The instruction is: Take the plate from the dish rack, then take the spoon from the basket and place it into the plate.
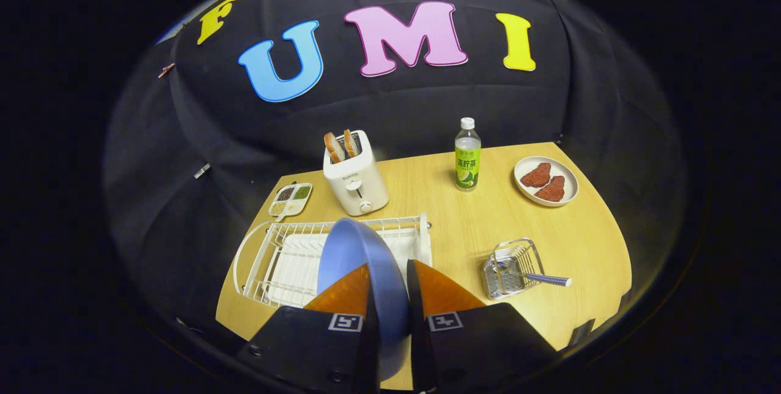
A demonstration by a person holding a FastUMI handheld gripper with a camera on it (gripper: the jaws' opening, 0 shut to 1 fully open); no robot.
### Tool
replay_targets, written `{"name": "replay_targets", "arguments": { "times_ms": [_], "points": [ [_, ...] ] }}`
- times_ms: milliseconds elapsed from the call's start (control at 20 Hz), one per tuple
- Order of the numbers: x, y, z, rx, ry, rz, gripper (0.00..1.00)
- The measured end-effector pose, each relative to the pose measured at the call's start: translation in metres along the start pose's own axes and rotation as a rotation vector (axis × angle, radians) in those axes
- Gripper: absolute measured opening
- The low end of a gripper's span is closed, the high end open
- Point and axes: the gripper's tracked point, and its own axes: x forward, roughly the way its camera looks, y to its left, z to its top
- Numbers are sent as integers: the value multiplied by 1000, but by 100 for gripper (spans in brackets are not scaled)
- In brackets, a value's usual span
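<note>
Plate gripped, spoon still waiting.
The blue plate (357,260) is pinched edge-on between the jaws of the gripper (390,287), above the dish rack (268,257); the spoon (546,280), lower right, remains in its basket (509,269).

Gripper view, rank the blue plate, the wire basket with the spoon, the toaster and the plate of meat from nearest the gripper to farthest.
1. Blue plate: clamped on edge between the fingers of the gripper, over the dish rack.
2. Wire basket: just ahead, right of the fingers, spoon inside.
3. Toaster: beyond the rack, left of centre.
4. Plate of meat: far right corner.
</note>
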Motion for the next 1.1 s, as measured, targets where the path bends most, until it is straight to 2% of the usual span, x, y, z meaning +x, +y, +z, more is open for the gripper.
{"name": "replay_targets", "arguments": {
  "times_ms": [350,600,750,1100],
  "points": [
    [-60,-73,-62,96,66,44,24],
    [-73,-138,-109,203,125,33,24],
    [-60,-175,-129,233,155,23,24],
    [6,-204,-153,227,235,116,24]
  ]
}}
